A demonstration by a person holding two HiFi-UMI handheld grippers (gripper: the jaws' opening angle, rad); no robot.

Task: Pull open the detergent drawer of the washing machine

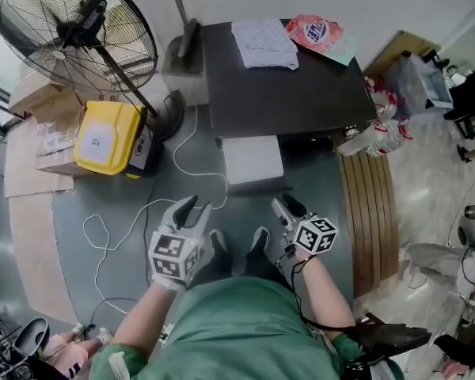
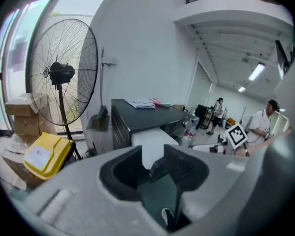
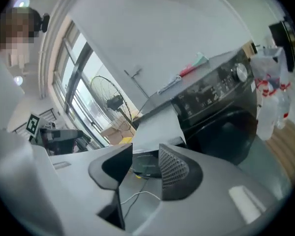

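Both tongs stand with their jaws apart and nothing between them, the left tongs point(image 1: 194, 209) and the right tongs point(image 1: 286, 207) side by side, just short of the front of the washing machine point(image 1: 293, 85). The detergent drawer point(image 1: 253, 161) (the white block already jutting out from under the dark top) lies straight ahead of you, between the two, with its long axis running out of the machine toward your feet. Its near right corner sits closest to your right tongs, so that hand looks better placed, and any further pull must follow that same line back toward you.
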